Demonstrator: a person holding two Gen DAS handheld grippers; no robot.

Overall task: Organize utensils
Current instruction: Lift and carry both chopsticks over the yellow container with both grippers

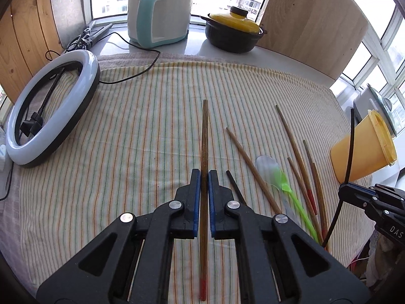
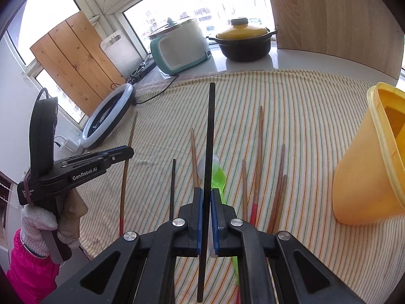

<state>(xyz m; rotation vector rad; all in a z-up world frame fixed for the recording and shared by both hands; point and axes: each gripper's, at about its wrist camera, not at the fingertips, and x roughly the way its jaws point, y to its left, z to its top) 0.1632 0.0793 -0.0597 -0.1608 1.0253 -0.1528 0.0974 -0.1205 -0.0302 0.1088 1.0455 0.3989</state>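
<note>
My left gripper (image 1: 204, 174) is shut on a brown wooden chopstick (image 1: 204, 136) with a red end, held above the striped cloth; it also shows in the right wrist view (image 2: 126, 162). My right gripper (image 2: 207, 192) is shut on a black chopstick (image 2: 210, 126), also seen at the right of the left wrist view (image 1: 350, 147). Several wooden chopsticks (image 1: 253, 169), one more black chopstick (image 2: 173, 187) and a green and clear plastic spoon (image 1: 276, 174) lie on the cloth. A yellow plastic cup (image 2: 369, 172) lies tilted on its side at the right.
A ring light (image 1: 50, 106) lies at the left of the striped cloth (image 1: 141, 126). A white and teal cooker (image 1: 159, 12) and a black pot with a yellow lid (image 1: 233, 30) stand on the sill behind. A wooden board (image 1: 311, 22) leans at the back right.
</note>
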